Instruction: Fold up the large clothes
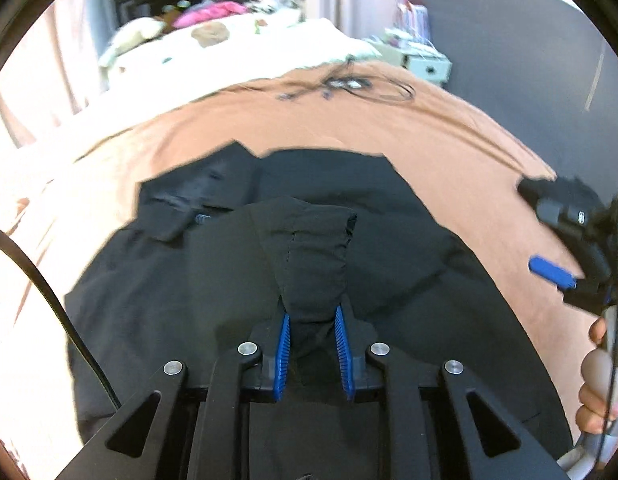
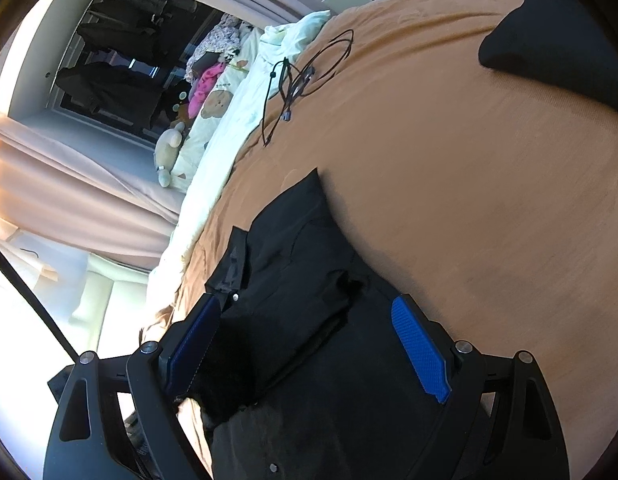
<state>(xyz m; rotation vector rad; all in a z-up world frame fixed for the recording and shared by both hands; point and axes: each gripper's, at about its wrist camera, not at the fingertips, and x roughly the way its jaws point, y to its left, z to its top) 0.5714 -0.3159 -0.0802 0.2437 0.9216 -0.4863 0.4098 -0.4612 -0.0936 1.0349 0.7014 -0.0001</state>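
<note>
Left gripper (image 1: pixel 313 320) levelled low, jaws pinching a raised fold of the black garment (image 1: pixel 229 280) spread near the bed (image 1: pixel 449 140) edge. Right gripper (image 2: pixel 309 344) tilted above it, jaws spread. No legible writing.

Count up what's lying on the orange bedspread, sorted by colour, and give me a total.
Black: 2, the black garment, a fold of it pinched in the left gripper, and the tangled black cable.
White or cream: 1, the printed quilt at the bedspread's far edge.
Total: 3.
</note>
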